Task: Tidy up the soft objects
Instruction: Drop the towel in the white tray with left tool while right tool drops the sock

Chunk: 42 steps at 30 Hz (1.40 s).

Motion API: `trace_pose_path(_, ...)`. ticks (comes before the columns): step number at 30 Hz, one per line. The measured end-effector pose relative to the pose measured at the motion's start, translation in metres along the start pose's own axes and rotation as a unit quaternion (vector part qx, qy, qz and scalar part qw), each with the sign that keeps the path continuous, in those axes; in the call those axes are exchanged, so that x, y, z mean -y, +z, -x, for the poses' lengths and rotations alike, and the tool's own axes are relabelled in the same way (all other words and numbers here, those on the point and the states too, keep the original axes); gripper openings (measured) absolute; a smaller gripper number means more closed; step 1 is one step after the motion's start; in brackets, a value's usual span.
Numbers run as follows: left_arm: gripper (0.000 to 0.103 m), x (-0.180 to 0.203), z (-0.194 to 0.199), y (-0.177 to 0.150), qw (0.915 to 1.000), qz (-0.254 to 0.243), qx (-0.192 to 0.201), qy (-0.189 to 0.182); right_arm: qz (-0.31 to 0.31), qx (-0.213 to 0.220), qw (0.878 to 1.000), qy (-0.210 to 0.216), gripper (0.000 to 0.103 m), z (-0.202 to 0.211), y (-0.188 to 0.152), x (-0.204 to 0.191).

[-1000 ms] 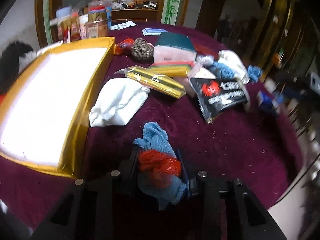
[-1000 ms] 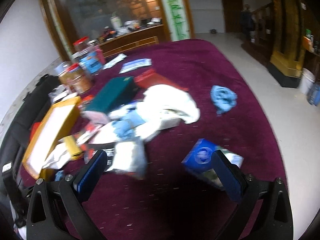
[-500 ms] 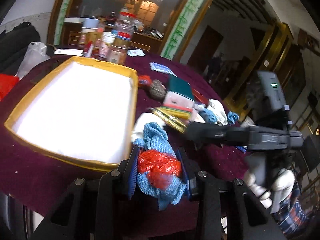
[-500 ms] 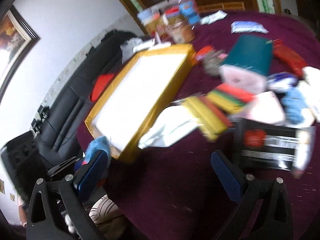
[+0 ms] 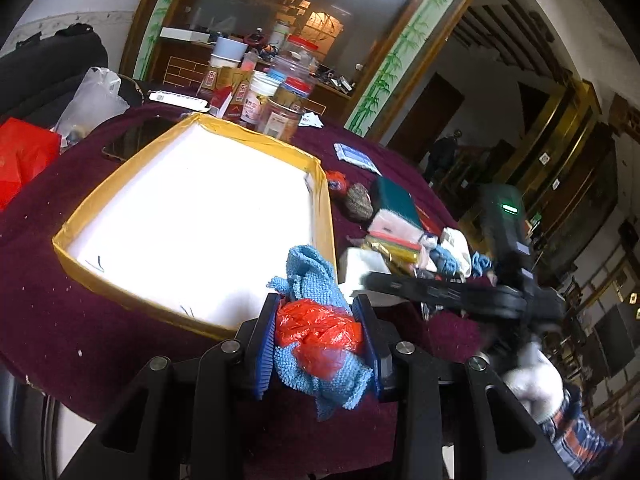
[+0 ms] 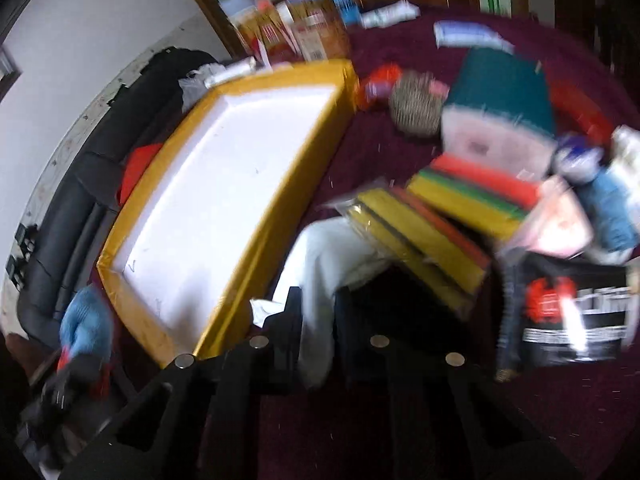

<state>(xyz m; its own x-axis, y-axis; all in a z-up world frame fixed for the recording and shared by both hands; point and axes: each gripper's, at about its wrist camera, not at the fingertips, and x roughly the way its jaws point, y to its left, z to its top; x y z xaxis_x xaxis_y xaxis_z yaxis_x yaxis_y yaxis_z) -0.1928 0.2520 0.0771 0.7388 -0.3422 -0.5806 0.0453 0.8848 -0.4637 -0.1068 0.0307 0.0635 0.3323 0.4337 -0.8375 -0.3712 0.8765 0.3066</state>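
Left wrist: maroon tablecloth (image 5: 48, 312) (speckled with crumbs) bearing yellow-rimmed tray (image 5: 192, 220).

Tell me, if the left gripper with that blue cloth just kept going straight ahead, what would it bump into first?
Probably the near yellow rim of the white-lined tray. The left gripper, shut on the blue cloth and red plastic bundle, points at that corner; depth is unclear, so it might pass just above.

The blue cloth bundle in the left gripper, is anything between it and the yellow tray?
Nothing visible. The left gripper holds the blue cloth and red plastic just short of the yellow tray, whose white floor lies bare; only its low near wall remains to clear.
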Motion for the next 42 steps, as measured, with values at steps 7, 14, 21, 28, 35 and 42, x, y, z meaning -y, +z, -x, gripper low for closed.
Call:
trace_pose_path(7,0.038,-0.02,-0.013,0.041,0.9992,0.036,0.0,-0.02,0.032,0.055,0.998,0.025,0.015,0.052,0.027,-0.019)
trace_pose_path(14,0.038,-0.027,-0.007,0.049,0.9991,0.037,0.017,-0.009,0.042,-0.008,0.999,-0.004,0.063,0.011,0.035,-0.022)
trace_pose_path(21,0.038,-0.023,-0.018,0.044,0.9991,0.042,0.001,-0.007,-0.039,-0.04,0.998,-0.016,0.049,-0.04,0.022,0.004)
trace_pose_path(28,0.038,-0.019,-0.017,0.046,0.9994,0.033,0.002,-0.008,-0.061,0.005,0.998,0.016,0.011,-0.025,0.014,0.021)
trace_pose_path(35,0.038,-0.025,-0.034,0.07,0.9989,0.041,-0.014,-0.019,-0.005,0.056,0.998,0.042,0.011,0.04,0.018,-0.001)
trace_pose_path(42,0.038,-0.033,-0.096,0.131,0.9988,0.034,-0.035,0.006,0.007,0.067,0.997,0.045,0.011,0.017,0.117,-0.029)
